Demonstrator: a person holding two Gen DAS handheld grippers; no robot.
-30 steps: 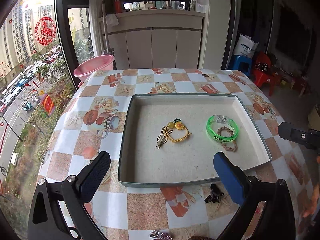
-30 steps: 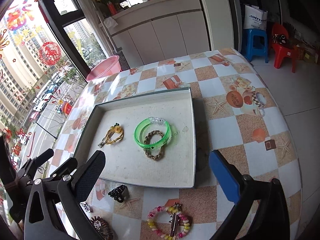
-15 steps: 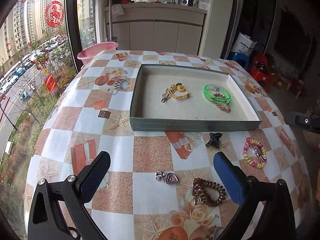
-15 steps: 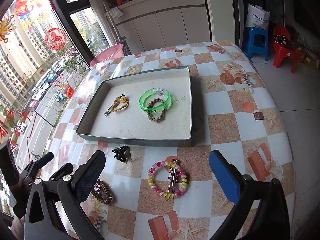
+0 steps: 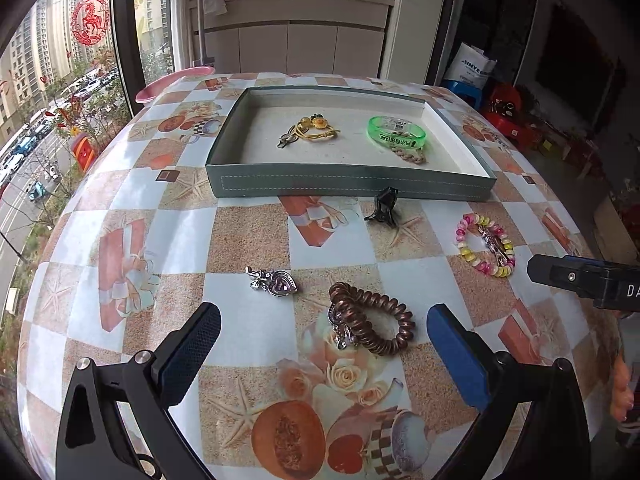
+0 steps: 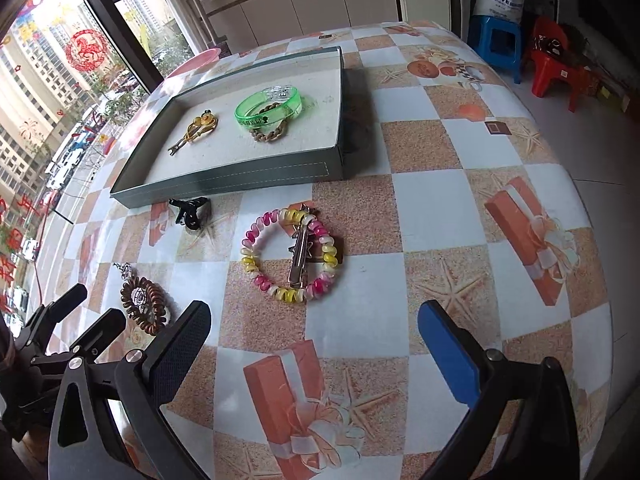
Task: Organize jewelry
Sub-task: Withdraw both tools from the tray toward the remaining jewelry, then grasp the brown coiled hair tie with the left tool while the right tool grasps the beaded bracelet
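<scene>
A grey tray (image 5: 348,186) (image 6: 240,184) on the patterned table holds a yellow flower hair tie (image 5: 314,130) (image 6: 196,130), a green bangle (image 5: 396,132) (image 6: 268,106) and a braided chain (image 5: 410,156) (image 6: 270,134). In front of the tray lie a black claw clip (image 5: 382,206) (image 6: 188,212), a pink and yellow bead bracelet (image 5: 486,244) (image 6: 292,254) with a metal clip across it, a heart pendant (image 5: 274,282) and a brown spiral hair tie (image 5: 370,322) (image 6: 142,306). My left gripper (image 5: 322,340) is open just short of the spiral tie. My right gripper (image 6: 314,346) is open near the bead bracelet.
A pink basin (image 5: 174,84) sits past the table's far left edge by the window. A blue stool (image 6: 498,46) and red chair (image 6: 560,70) stand on the floor to the right. The round table's edge curves close on both sides.
Both grippers have pulled back from the tray toward the near side of the table and lowered, bringing the loose items in front of the tray into view. Both stay open.
</scene>
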